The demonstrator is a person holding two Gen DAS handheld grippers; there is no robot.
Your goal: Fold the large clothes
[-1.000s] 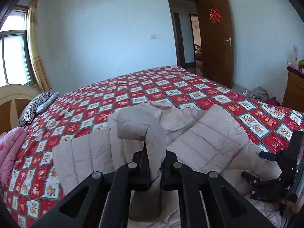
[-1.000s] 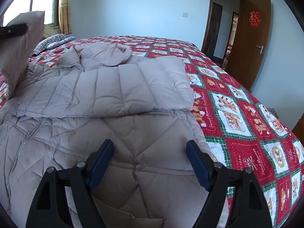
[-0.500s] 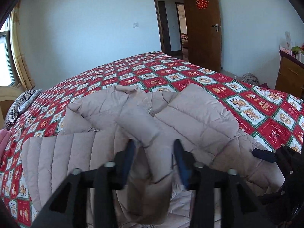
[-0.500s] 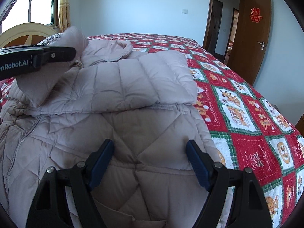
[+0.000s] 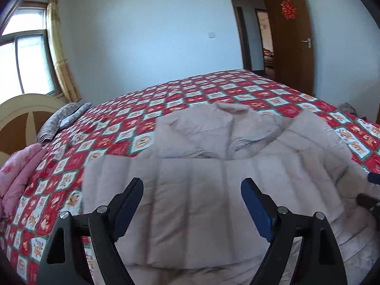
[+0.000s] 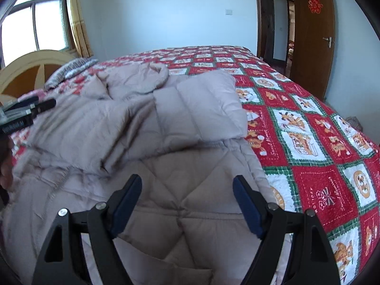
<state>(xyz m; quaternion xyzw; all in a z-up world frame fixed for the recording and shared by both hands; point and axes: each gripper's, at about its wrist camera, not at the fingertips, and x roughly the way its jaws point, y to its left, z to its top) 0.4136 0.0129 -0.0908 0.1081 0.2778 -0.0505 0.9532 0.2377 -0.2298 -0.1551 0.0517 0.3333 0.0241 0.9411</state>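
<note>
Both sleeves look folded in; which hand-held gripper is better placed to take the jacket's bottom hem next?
Probably the right hand-held gripper: it is open over the jacket's quilted lower body. The left hand-held gripper, also open, is over the folded sleeve nearer the collar.

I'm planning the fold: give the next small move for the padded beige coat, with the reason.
Probably lower the open right gripper onto the hem of the padded beige coat to grip it. Both sleeves lie folded across the chest, the left gripper is open and empty, and the lower half is unfolded.
</note>
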